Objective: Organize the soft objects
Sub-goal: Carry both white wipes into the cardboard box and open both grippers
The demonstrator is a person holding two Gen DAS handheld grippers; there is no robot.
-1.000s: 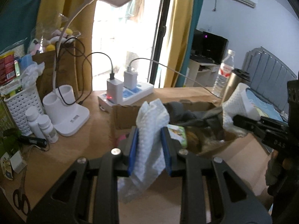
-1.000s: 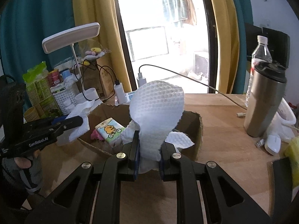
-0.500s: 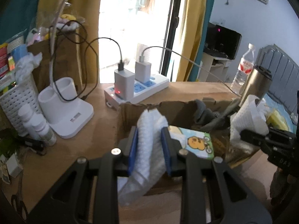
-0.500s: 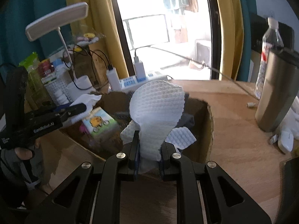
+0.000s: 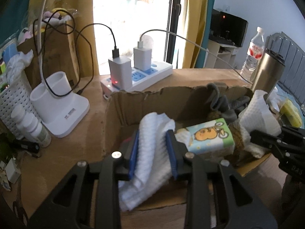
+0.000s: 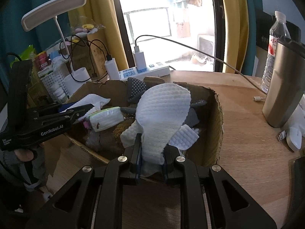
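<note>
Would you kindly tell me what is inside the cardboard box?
Inside the cardboard box lie a cartoon tissue pack, grey dotted fabric and brown material; two white cloths held over it hide the rest.

Daylight pours from the window (image 6: 167,24) straight ahead of both tongs and is blown out to white. Everything nearer is backlit and dim, and the black tong arms read as near-silhouettes. Fisheye bending curves the curtains (image 5: 196,22) and darkens the corners. The white cloth (image 5: 150,152) between the left pads is softly blurred.
</note>
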